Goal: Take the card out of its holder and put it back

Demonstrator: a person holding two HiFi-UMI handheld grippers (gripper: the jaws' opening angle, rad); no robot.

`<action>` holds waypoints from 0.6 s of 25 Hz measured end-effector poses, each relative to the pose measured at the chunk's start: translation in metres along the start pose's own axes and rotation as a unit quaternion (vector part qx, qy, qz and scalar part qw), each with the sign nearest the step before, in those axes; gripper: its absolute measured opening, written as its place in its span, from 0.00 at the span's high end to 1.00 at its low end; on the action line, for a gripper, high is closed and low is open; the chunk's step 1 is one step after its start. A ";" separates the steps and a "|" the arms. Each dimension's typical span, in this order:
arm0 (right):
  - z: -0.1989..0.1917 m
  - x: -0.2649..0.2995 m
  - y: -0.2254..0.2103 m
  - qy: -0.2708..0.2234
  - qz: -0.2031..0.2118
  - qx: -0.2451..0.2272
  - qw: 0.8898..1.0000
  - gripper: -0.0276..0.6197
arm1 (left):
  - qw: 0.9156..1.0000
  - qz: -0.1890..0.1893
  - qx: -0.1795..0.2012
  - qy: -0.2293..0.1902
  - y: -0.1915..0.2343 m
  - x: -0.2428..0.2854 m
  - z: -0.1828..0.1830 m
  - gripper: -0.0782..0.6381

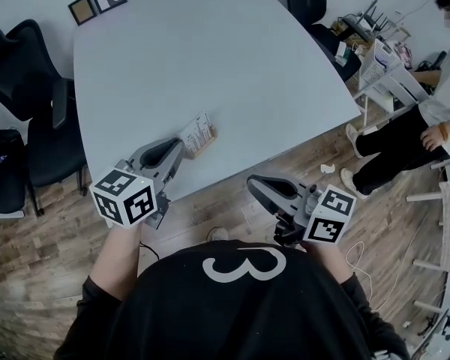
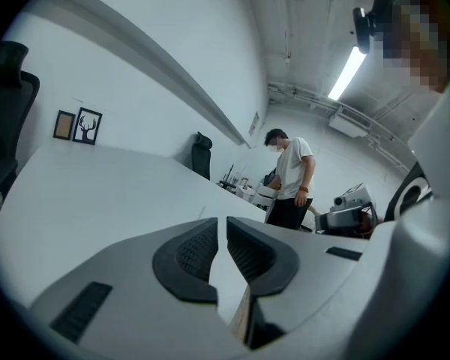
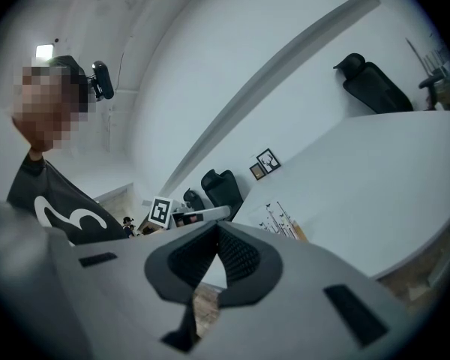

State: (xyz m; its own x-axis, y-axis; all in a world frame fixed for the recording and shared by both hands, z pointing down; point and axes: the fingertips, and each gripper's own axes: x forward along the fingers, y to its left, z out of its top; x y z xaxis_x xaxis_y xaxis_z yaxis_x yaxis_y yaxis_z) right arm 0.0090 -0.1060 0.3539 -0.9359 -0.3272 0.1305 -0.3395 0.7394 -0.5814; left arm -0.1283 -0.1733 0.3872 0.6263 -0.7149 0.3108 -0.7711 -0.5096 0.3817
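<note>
The card (image 1: 198,132) stands in its small wooden holder (image 1: 208,143) near the front edge of the white table (image 1: 210,51). The left gripper (image 1: 178,153) is just beside it, jaws a tiny bit apart with nothing in them, and may be touching the holder. The right gripper (image 1: 252,185) is off the table, jaws closed and empty.

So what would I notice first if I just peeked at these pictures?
Probably the cubes with black-and-white squares on the left gripper and right gripper, low in the head view. Then the big white table filling the middle, with a small card standing in its holder near the front edge, just beyond the left gripper.
</note>
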 end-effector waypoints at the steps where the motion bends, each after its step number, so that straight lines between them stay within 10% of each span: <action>1: 0.000 -0.001 -0.001 -0.001 -0.002 0.001 1.000 0.95 | 1.000 0.006 -0.001 0.001 0.005 0.001 -0.001 0.83; 15: 0.003 -0.014 -0.018 -0.010 -0.021 0.010 1.000 0.95 | 0.997 0.030 0.057 0.045 0.045 0.035 -0.025 0.70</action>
State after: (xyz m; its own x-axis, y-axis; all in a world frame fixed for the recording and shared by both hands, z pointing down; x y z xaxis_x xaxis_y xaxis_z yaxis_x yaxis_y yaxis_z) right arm 0.0284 -0.1164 0.3606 -0.9186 -0.3696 0.1402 -0.3769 0.7121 -0.5923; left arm -0.1383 -0.2086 0.4371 0.5827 -0.7029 0.4080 -0.8121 -0.5225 0.2597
